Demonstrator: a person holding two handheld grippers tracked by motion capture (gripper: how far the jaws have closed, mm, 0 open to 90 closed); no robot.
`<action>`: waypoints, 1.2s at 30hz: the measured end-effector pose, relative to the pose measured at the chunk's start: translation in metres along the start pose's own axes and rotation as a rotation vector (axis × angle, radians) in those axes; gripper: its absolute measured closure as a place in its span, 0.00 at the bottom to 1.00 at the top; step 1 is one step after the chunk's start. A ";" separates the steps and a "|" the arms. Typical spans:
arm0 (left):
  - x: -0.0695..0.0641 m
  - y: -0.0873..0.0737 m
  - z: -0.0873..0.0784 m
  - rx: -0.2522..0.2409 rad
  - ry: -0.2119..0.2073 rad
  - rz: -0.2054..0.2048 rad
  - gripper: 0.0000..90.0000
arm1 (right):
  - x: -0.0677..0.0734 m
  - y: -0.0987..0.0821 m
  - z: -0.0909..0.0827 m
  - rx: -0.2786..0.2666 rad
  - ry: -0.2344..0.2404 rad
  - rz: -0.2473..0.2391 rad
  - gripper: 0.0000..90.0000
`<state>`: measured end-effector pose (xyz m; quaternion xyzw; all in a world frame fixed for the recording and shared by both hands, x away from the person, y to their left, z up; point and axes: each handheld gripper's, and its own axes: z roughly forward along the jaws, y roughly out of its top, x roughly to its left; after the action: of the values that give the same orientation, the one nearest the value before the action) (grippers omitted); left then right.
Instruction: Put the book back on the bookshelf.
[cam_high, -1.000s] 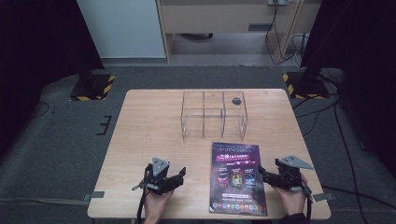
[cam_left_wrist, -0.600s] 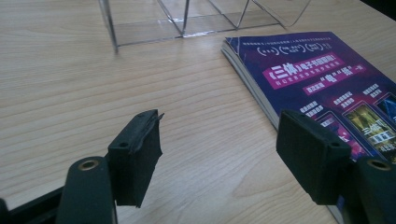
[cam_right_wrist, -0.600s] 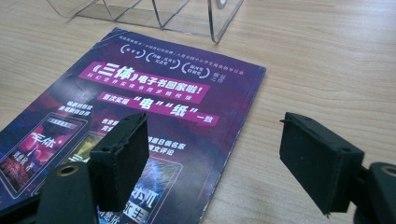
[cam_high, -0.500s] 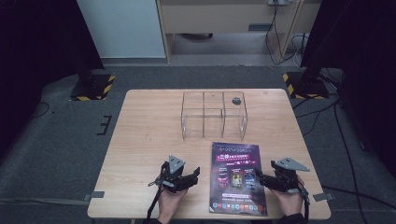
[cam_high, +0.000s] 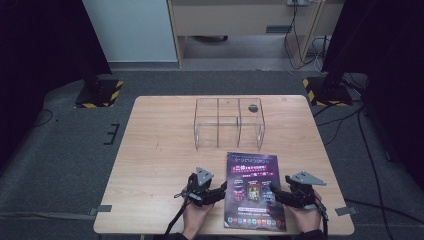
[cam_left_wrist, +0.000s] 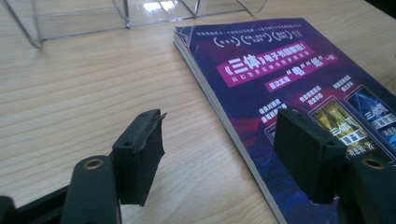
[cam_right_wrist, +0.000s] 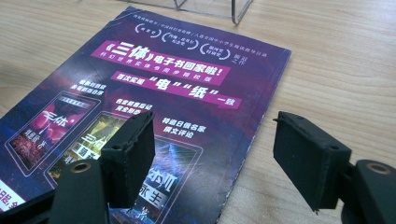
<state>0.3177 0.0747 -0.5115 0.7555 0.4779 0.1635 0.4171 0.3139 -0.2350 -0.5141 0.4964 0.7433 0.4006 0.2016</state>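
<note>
A dark purple magazine (cam_high: 254, 187) lies flat near the table's front edge, its cover up. My left gripper (cam_high: 216, 192) sits at its left edge, open, straddling that edge: in the left gripper view one jaw hangs over the bare wood and the other over the magazine (cam_left_wrist: 299, 88). My right gripper (cam_high: 278, 193) stands open at the right edge, one jaw over the magazine (cam_right_wrist: 154, 102) and one over the wood. Neither holds anything. A clear acrylic rack (cam_high: 228, 122) with three compartments stands behind the magazine.
A small dark round object (cam_high: 253, 107) rests by the rack's right compartment at the back. The wooden table (cam_high: 155, 150) has bare room on its left half. Yellow-black stand bases (cam_high: 100, 92) and cables lie on the floor around it.
My left gripper has slid right across the table, from well left of the magazine up to its left edge. The right gripper has barely moved.
</note>
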 end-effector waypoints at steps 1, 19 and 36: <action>-0.001 0.000 0.001 0.004 -0.002 0.002 0.36 | 0.000 -0.001 0.000 0.000 0.001 -0.003 0.33; -0.019 -0.007 0.025 0.070 -0.047 -0.022 0.44 | 0.003 -0.006 0.007 0.047 0.032 0.000 0.39; -0.025 -0.008 0.030 0.060 -0.064 -0.079 0.50 | 0.000 -0.010 0.015 0.097 0.030 0.029 0.40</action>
<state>0.3204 0.0404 -0.5318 0.7531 0.4984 0.1083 0.4155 0.3183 -0.2308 -0.5312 0.5103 0.7575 0.3744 0.1602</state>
